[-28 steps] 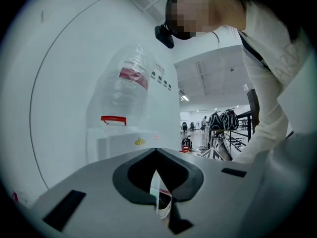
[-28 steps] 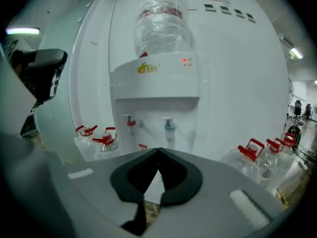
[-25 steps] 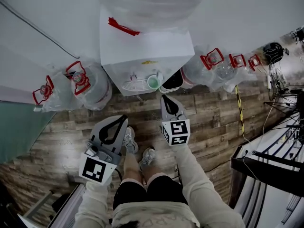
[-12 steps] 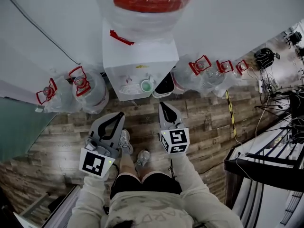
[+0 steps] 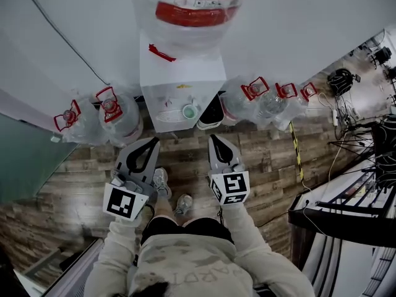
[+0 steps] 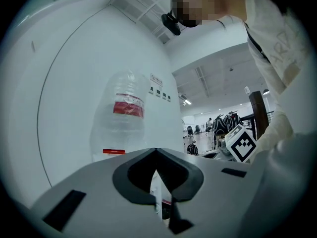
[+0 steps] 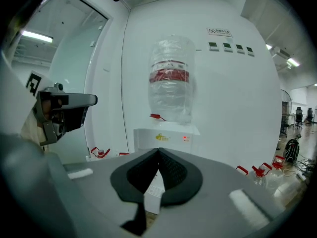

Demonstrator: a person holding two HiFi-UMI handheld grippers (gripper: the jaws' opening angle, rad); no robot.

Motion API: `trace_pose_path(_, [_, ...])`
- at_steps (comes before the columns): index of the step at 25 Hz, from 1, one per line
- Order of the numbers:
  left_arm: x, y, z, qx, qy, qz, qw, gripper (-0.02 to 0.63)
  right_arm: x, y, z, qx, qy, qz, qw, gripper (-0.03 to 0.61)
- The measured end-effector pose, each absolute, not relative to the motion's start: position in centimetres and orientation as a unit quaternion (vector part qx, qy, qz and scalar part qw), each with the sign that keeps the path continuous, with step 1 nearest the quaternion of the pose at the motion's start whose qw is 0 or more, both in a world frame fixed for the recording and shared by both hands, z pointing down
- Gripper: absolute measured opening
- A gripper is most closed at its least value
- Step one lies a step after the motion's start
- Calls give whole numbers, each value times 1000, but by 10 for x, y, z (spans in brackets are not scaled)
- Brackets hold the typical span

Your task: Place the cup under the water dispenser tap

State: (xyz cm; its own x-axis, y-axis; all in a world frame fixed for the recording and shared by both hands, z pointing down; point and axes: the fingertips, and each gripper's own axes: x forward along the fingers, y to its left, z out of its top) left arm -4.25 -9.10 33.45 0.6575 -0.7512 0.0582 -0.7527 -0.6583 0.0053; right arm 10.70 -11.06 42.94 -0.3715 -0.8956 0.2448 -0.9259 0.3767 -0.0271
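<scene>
Dispenser bottle (image 5: pixel 185 41), red label (image 5: pixel 197 12), print unreadable

The head view looks steeply down from above the person onto the water dispenser (image 5: pixel 181 82), while both gripper views face it roughly level from nearby, sharing its bottle (image 7: pixel 172 78).

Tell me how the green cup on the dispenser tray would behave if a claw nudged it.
Probably light: the cup looks small beside the dispenser. It stands upright, mouth up, on the drip tray, so a nudge could slide or tip it. Whether it holds water is unclear.
</scene>
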Motion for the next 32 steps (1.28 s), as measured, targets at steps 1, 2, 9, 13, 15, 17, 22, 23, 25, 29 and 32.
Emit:
trace_pose_path(1, [-43, -89, 331, 910, -414, 23, 14, 5, 106, -107, 424, 552, -825, 78, 92, 9])
trace_pose_path(2, [-43, -86, 328, 910, -414, 22, 13, 5, 104, -103, 419, 552, -826, 76, 90, 9])
trace_pose_path(9, [-42, -72, 303, 909, -416, 10, 0, 5, 103, -84, 382, 552, -829, 50, 78, 9])
trace_pose_path(13, [-43, -64, 291, 907, -422, 6, -8, 5, 104, -74, 366, 551, -830, 34, 77, 9])
trace_pose_path(15, [-43, -59, 285, 906, -422, 7, -20, 5, 106, -68, 358, 550, -831, 28, 73, 9])
trace_pose_path(17, [-42, -55, 281, 906, -422, 8, -30, 5, 108, -63, 351, 550, -832, 23, 68, 9])
trace_pose_path(22, [-37, -43, 269, 905, -423, 6, -50, 5, 115, -48, 328, 544, -837, 14, 54, 9])
trace_pose_path(23, [-35, -41, 266, 905, -423, 3, -51, 5, 117, -45, 322, 544, -838, 11, 51, 9])
trace_pose_path(25, [-33, -37, 260, 904, -425, -3, -52, 5, 120, -39, 313, 544, -838, 6, 45, 9])
trace_pose_path(29, [-31, -28, 251, 903, -426, -13, -58, 5, 125, -27, 298, 546, -837, -5, 32, 9])
trace_pose_path(32, [-29, -22, 245, 902, -426, -16, -64, 5, 130, -19, 291, 549, -836, -8, 21, 9])
